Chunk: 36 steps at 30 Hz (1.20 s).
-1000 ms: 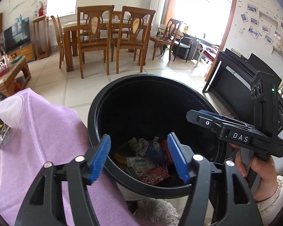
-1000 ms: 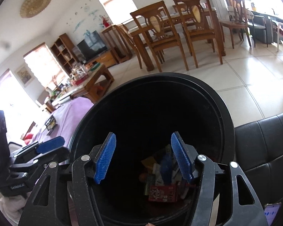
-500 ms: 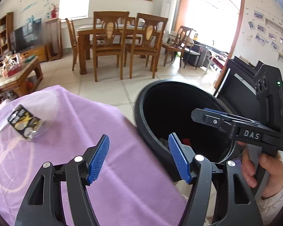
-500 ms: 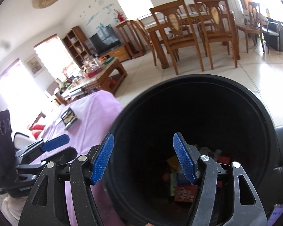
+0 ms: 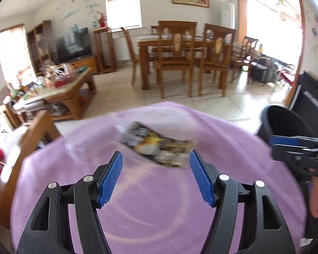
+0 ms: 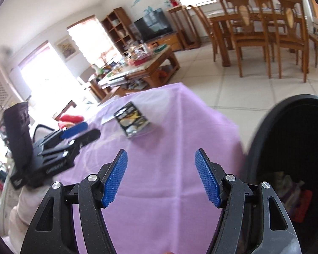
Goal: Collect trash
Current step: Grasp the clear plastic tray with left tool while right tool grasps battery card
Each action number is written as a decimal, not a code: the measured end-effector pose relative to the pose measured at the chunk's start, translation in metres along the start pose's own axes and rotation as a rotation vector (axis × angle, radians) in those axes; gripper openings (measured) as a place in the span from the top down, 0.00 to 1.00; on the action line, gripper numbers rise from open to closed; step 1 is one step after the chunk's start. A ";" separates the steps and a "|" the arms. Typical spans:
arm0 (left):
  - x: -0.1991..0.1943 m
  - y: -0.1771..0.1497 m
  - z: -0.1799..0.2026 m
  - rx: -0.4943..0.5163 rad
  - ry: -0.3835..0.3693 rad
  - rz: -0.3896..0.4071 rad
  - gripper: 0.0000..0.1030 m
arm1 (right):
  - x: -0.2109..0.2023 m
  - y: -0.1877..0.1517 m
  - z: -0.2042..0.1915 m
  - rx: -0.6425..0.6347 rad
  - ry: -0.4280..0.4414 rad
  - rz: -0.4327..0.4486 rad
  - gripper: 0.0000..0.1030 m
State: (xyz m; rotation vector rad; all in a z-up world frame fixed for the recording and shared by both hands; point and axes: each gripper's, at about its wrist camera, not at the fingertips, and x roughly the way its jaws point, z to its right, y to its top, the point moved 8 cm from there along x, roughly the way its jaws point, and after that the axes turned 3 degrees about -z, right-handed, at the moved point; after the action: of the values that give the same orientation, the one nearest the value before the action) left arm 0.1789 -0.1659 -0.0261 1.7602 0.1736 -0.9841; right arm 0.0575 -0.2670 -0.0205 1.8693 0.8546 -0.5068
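Note:
A black and yellow printed wrapper (image 5: pixel 159 146) in clear plastic lies on the purple tablecloth (image 5: pixel 159 211), blurred in the left wrist view. My left gripper (image 5: pixel 155 177) is open just short of it, nothing between its blue pads. The same wrapper (image 6: pixel 131 122) shows sharper in the right wrist view, further off on the cloth (image 6: pixel 169 169). My right gripper (image 6: pixel 161 178) is open and empty over the cloth, with the left gripper (image 6: pixel 74 133) at its left. The black trash bin (image 6: pixel 286 158) stands at the right, with scraps inside.
The bin (image 5: pixel 279 122) sits off the table's right edge. A cluttered wooden coffee table (image 5: pixel 59 93) lies beyond the cloth at left. A dining table with chairs (image 5: pixel 186 50) stands at the back on the tiled floor. A hand (image 5: pixel 317 201) holds the right gripper.
Both grippers have swung left from over the bin to over the purple cloth. The wrapper has come from the far left to just ahead of the left gripper. Both stay open.

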 end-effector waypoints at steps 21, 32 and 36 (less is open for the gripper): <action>0.101 0.000 -0.087 0.265 0.014 -0.215 0.37 | 0.131 0.041 -0.035 0.054 0.005 -0.138 0.44; 0.077 -0.021 -0.099 0.003 -0.016 -0.170 0.74 | 0.136 0.044 -0.049 0.013 0.005 -0.091 0.94; 0.056 -0.027 -0.096 -0.038 0.015 -0.143 0.78 | 0.118 0.042 -0.056 -0.007 -0.006 -0.050 0.95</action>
State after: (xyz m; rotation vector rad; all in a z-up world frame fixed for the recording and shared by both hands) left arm 0.2517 -0.0924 -0.0749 1.7394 0.3293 -1.0626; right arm 0.1655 -0.1883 -0.0494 1.8427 0.8998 -0.5392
